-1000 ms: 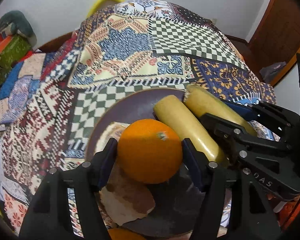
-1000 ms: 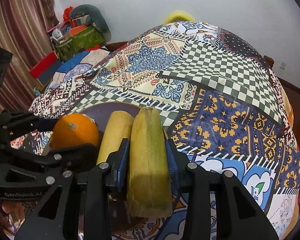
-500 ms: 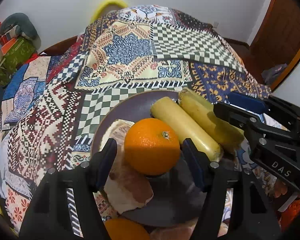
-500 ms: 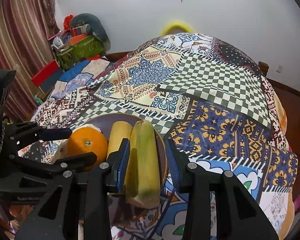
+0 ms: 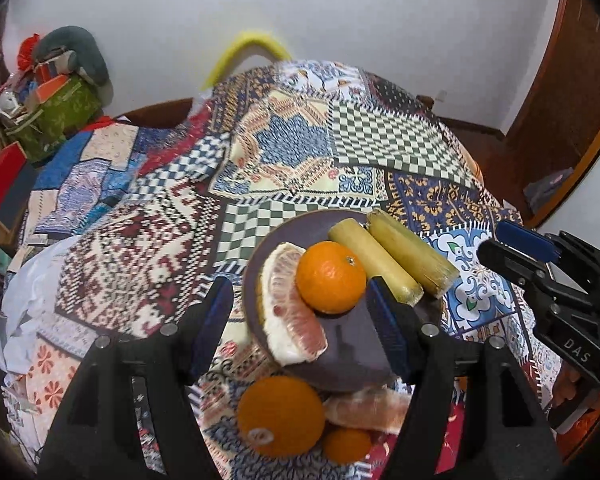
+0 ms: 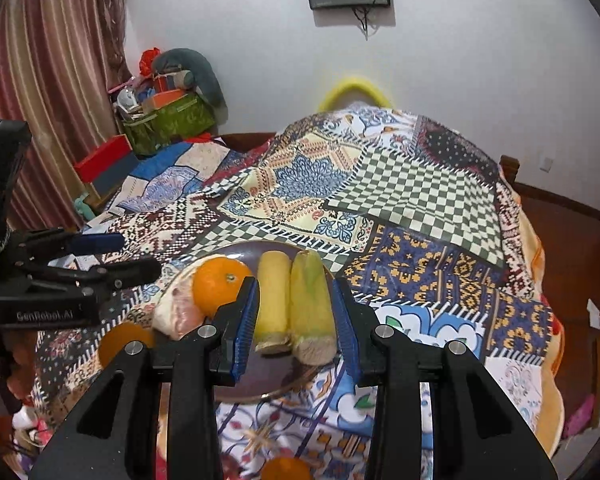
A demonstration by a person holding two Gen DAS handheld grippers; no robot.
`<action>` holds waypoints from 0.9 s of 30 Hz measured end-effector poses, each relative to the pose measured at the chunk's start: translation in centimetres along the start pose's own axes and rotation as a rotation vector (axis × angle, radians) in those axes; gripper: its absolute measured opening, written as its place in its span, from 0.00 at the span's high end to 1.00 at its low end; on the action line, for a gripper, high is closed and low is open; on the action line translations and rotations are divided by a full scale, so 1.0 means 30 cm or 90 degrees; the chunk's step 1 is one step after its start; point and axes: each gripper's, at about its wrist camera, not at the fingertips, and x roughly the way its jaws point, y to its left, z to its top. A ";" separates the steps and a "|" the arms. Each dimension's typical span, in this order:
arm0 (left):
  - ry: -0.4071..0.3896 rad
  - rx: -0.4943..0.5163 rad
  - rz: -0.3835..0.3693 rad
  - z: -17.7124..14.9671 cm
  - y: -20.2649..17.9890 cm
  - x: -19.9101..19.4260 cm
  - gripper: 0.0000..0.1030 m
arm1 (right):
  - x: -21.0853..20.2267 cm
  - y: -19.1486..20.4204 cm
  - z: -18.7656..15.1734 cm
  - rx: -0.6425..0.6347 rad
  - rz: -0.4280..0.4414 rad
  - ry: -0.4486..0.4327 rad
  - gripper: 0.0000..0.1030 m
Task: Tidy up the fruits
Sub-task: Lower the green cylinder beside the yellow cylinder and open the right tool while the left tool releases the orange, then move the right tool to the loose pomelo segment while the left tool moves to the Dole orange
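A dark purple plate [image 5: 340,354] [image 6: 256,380] lies on the patchwork cloth. On it are an orange [image 5: 331,277] [image 6: 217,283], a pomelo wedge [image 5: 288,312] [image 6: 178,314] and two yellow-green cane pieces [image 5: 380,262] [image 5: 414,252] [image 6: 273,300] [image 6: 311,304] side by side. My left gripper [image 5: 302,326] is open and empty, raised above the plate's near side. My right gripper [image 6: 296,330] is open and empty, raised above the cane ends. It also shows in the left wrist view [image 5: 512,248].
Off the plate, near me, lie a large orange [image 5: 280,416], a small orange [image 5: 346,445] and another pomelo wedge [image 5: 366,410]. A yellow chair back [image 6: 354,90] stands behind the table. Boxes and bags [image 6: 160,120] are piled at the far left.
Both grippers opened and let go: the left released the orange, the right the cane piece, both onto the plate. Both then pulled back and up.
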 end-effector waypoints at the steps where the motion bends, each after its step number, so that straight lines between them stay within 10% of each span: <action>1: -0.007 -0.001 0.002 -0.011 0.006 -0.021 0.34 | -0.011 0.007 -0.004 -0.002 -0.001 -0.002 0.67; 13: -0.072 -0.006 0.014 -0.161 0.048 -0.201 0.34 | -0.098 0.112 -0.091 -0.025 0.014 0.005 0.63; 27: -0.017 -0.015 0.009 -0.349 0.066 -0.119 0.33 | -0.034 0.189 -0.246 -0.025 0.047 0.082 0.60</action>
